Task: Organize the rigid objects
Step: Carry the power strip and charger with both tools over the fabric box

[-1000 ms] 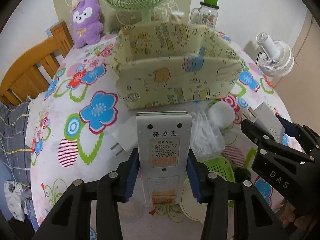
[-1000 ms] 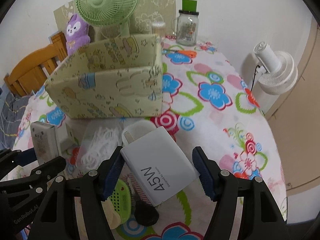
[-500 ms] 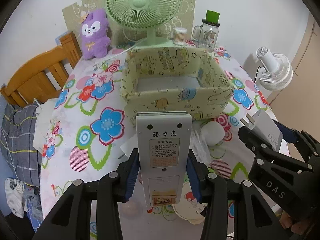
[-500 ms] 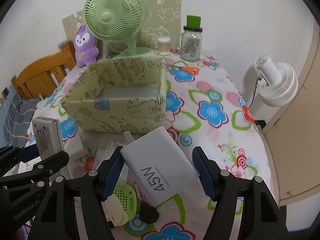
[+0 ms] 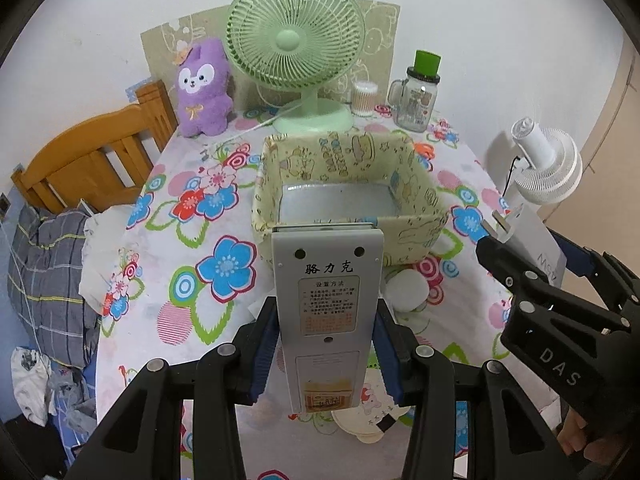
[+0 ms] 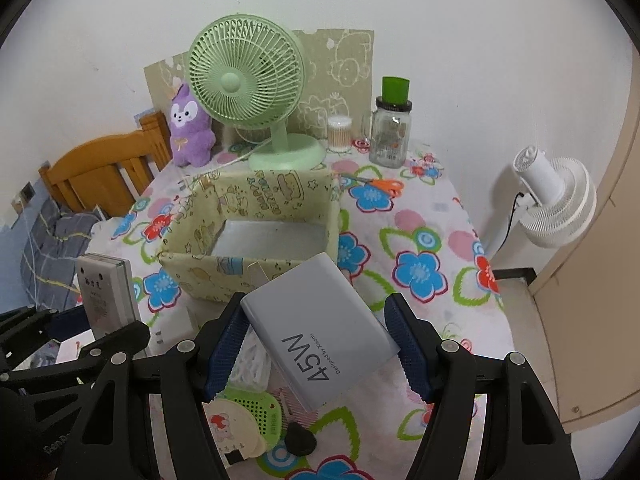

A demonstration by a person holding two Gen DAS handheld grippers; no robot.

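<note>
My left gripper (image 5: 326,344) is shut on a grey remote-like device (image 5: 326,300) with a label on its back, held upright above the table. My right gripper (image 6: 318,344) is shut on a white 45W charger (image 6: 316,332), tilted, its prongs pointing forward. Both hang just in front of a yellow cartoon-print fabric box (image 5: 344,184) (image 6: 248,216), which stands open-topped with a bare grey floor. In the left wrist view the right gripper (image 5: 560,320) with the charger (image 5: 532,236) shows at the right. The left gripper's device (image 6: 106,296) shows at the left of the right wrist view.
On the flowered table (image 5: 192,240) lie a white plug (image 6: 176,322), a bag of white strands (image 6: 250,360), a green perforated disc (image 6: 256,412), a round cream lid (image 5: 372,412) and orange scissors (image 6: 384,184). Behind the box stand a green fan (image 5: 296,40), purple plush (image 5: 202,84), jar (image 5: 418,96). White fan (image 6: 556,200) at right.
Both grippers have risen with their loads. The box now sits lower in view and its bare inside shows; the fan, plush and jar behind it have come fully into view.
</note>
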